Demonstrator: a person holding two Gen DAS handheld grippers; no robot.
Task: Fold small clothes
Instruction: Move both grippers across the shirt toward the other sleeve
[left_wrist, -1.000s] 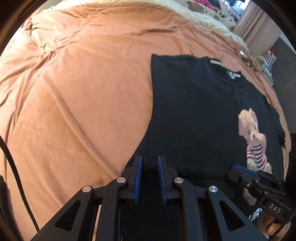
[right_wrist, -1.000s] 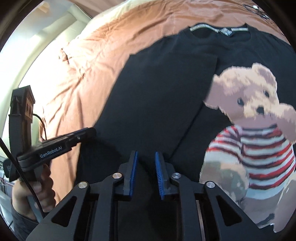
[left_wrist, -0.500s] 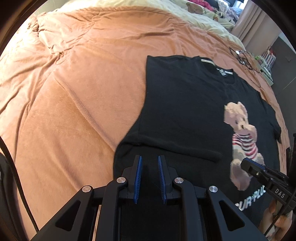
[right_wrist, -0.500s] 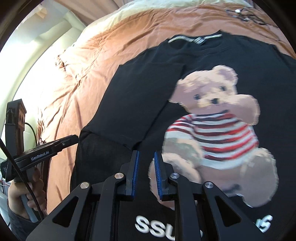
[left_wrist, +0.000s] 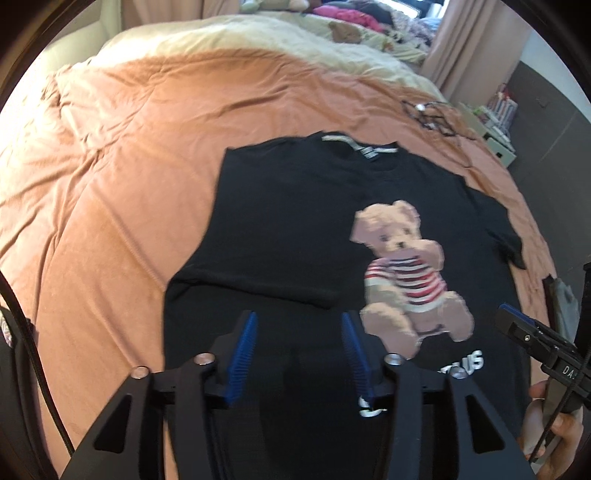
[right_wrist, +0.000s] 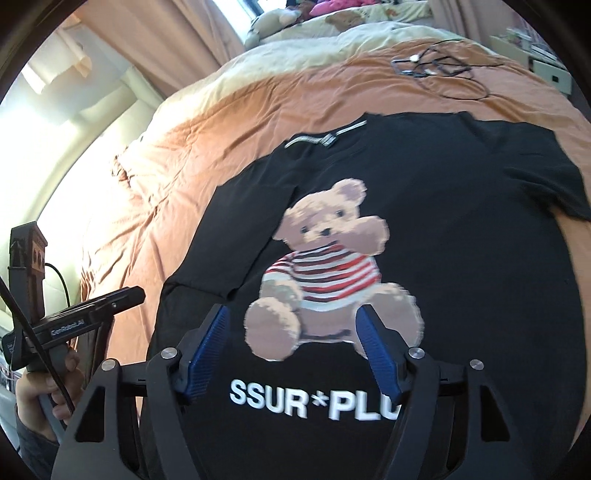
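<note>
1. I'm seeing the black tee (left_wrist: 295, 221) lying flat on the orange blanket (left_wrist: 129, 147), its left side folded in over the front
2. L gripper (left_wrist: 299, 343) jaws opening, nothing btwn them
3. R gripper (right_wrist: 295, 339) jaws opening too, hovering over the bear print (right_wrist: 325, 266), holding nothing

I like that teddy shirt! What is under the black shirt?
The black T-shirt lies flat on the orange blanket. One side is folded over, hiding part of the shirt's front. Whatever else lies beneath is covered.
</note>
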